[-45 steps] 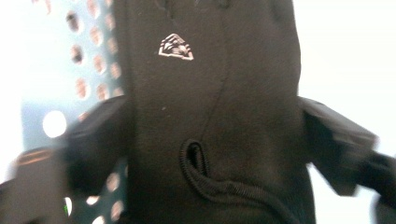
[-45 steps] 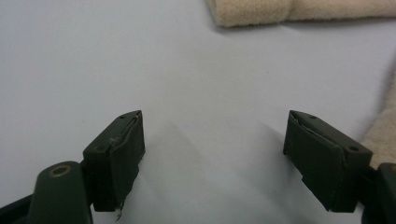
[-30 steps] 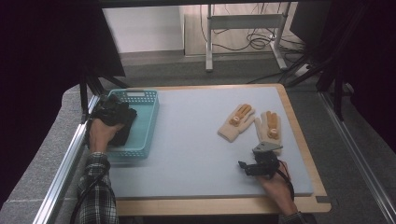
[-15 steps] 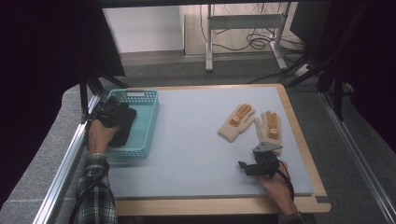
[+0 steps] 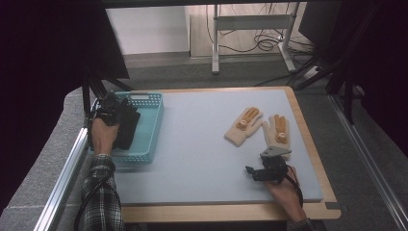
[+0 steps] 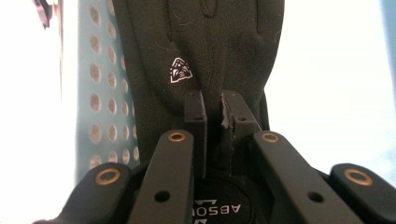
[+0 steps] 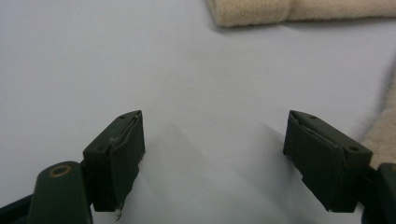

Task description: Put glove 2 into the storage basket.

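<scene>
My left gripper [image 6: 214, 109] has just been closing and now pinches the black glove [image 6: 205, 56] near its cuff — the glove hangs over the blue basket [image 5: 146, 130] at the left side of the table. My right gripper [image 7: 212, 154] rests with jaws wide apart, with the two beige gloves [image 5: 260, 126] just beyond it.

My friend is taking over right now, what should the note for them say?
Left gripper: its jaws have just been closing and are now shut on the black glove, over the blue basket at the table's left.
Right gripper: open, nothing between the jaws, low over the table near the two tan gloves.
Done: black glove gripped at the basket.
Left, probably: whatever is meant for the black glove, then the tan gloves, which lie flat and untouched on the right.
</scene>
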### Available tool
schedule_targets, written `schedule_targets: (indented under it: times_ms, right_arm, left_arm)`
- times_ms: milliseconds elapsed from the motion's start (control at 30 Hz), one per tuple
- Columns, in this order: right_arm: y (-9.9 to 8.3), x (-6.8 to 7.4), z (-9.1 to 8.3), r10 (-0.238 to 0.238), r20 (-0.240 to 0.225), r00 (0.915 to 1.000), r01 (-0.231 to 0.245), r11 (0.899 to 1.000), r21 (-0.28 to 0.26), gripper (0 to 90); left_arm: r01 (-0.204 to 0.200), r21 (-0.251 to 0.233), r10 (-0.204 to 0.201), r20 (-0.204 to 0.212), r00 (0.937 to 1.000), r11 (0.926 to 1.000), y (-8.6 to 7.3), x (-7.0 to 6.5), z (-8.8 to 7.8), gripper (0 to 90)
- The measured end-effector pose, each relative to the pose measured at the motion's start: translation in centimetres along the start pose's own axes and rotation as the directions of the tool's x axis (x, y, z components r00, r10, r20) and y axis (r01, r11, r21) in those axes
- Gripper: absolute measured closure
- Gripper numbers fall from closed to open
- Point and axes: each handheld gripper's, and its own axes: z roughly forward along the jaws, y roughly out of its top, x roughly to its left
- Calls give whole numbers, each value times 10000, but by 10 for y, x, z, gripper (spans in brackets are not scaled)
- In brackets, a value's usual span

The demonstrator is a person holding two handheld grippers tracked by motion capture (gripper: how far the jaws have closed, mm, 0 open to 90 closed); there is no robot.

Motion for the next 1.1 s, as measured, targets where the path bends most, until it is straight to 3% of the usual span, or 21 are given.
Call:
schedule_targets:
  times_ms: [133, 233, 300, 400, 433, 533, 667, 867, 933, 1100]
  right_arm:
    - [0, 0, 0, -1, 0, 10000, 1, 10000, -4, 201]
    - [0, 0, 0, 8, -2, 10000, -8, 10000, -3, 201]
    - [0, 0, 0, 3, -2, 10000, -3, 10000, -4, 201]
    - [0, 0, 0, 1, 0, 10000, -1, 10000, -2, 201]
    - [0, 0, 0, 1, 2, 10000, -1, 10000, -1, 201]
    - [0, 0, 0, 5, 0, 10000, -5, 10000, 0, 201]
    - [0, 0, 0, 9, -5, 10000, -9, 10000, 4, 201]
    - [0, 0, 0, 12, -22, 10000, -12, 10000, 20, 198]
    - [0, 0, 0, -4, -42, 10000, 4, 10000, 38, 190]
    - [1, 0, 1, -66, -15, 10000, 66, 9999, 134, 157]
  left_arm:
    - [-88, -20, 88, -150, 9998, 10000, -1, -5, 16, 755]
    - [-235, -244, 223, -486, 9986, 9994, 0, -8, 15, 522]
    - [-254, -530, 229, -483, 9986, 9983, 0, -8, 8, 420]
    - [-251, -1085, 277, 220, 9994, 9938, -1, -7, -6, 283]
    - [-262, -1257, 339, 590, 9977, 9917, -3, -8, -11, 252]
    - [-302, -1700, 506, 1169, 9919, 9850, -10, -12, -18, 180]
    - [-526, -2097, 938, 1917, 9770, 9764, -20, -23, -25, 113]
    - [-1012, -2748, 1711, 2435, 9547, 9561, -35, -45, -36, 60]
    - [-1128, -3020, 1961, 2616, 9450, 9466, -40, -53, -39, 47]
    - [-1727, -3683, 2842, 2741, 9188, 9135, -56, -79, -49, 27]
